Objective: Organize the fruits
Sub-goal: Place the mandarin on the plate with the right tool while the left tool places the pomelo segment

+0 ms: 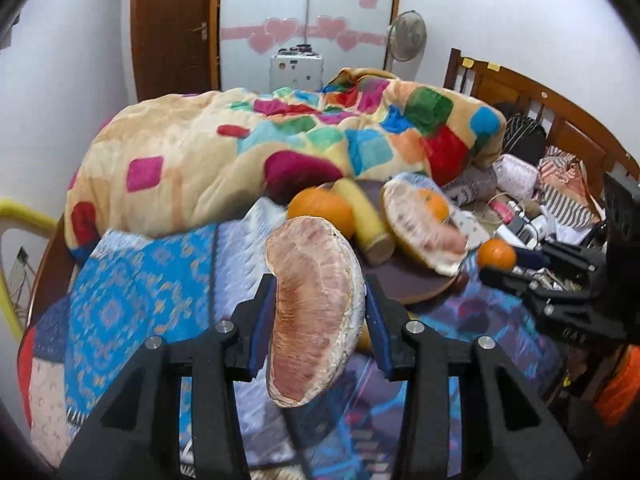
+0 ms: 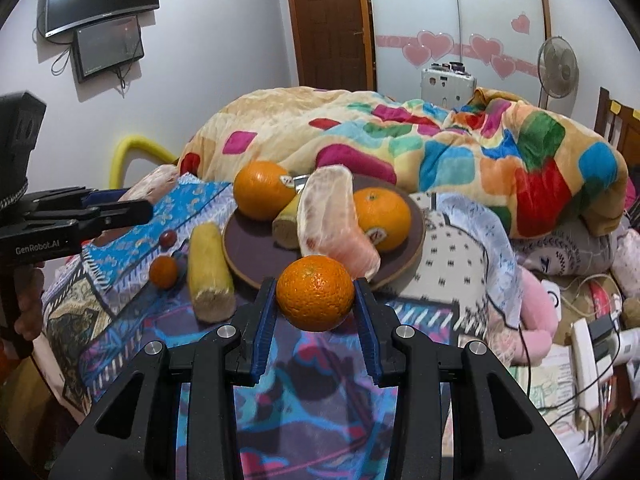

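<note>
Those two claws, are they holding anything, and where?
Left gripper clamps a pomelo wedge across its flat sides. Right gripper clamps an orange across its middle.

A bed spread with patterned cloth and loose fruit

On its blue patterned sheet lie a round dark plate, a peeled corn cob just left of the plate, a small tangerine and a small dark red fruit; a colourful blanket is heaped behind.
</note>
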The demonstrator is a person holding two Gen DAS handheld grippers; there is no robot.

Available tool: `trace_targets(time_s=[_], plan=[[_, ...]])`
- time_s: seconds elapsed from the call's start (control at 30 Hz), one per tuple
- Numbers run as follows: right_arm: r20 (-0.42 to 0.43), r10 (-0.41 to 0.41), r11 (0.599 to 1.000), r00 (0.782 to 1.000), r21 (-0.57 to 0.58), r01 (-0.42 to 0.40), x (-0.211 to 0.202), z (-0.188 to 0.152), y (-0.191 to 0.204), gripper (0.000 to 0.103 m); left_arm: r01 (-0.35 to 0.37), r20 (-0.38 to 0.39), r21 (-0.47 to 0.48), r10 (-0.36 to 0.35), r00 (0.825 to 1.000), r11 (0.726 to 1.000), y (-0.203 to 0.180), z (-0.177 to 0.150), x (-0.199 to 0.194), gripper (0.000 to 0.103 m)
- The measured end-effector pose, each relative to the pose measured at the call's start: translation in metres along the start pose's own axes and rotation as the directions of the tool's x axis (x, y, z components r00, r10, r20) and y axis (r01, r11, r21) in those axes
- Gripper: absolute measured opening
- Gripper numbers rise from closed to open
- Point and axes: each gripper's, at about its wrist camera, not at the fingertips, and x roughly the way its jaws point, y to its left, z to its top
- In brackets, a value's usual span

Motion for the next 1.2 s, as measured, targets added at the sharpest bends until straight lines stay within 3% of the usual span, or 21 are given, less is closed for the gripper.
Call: trace_targets(time_s=[0.4, 0.63, 0.83, 1.03, 1.2], plan=[[0.006, -0.015, 0.999, 1.0, -0.051, 0.015, 0.021, 0.019, -0.011, 0.035, 0.052, -0.02, 0.047, -0.051, 0.999, 0.998, -0.031, 0.048, 0.064, 0.043], [-0.01, 0.006, 0.998, 1.0, -0.058, -0.007, 0.029, 0.021, -0.011, 0.035, 0.04, -0.053, 0.07, -0.036, 0.998, 0.997, -0.041, 0.05, 0.087, 0.043], [-0.012, 0.005, 0.998, 1.0, -0.065, -0.006, 0.029, 0.022, -0.009, 0.035, 0.026, -0.032, 0.076, -0.024, 0.999, 0.997, -0.041, 0.05, 0.086, 0.044], [-0.001, -0.02, 0.997, 1.0, -0.069, 0.02, 0.029, 0.038, -0.015, 0.035, 0.036, -0.003, 0.023, -0.036, 0.999, 0.999, -0.021, 0.056, 0.068, 0.044], [0.007, -0.047, 0.997, 0.999, -0.059, 0.048, 0.038, 0.054, -0.02, 0.035, -0.016, 0.021, 0.015, 0.016, 1.0, 1.0, 0.0, 0.056, 0.053, 0.048]])
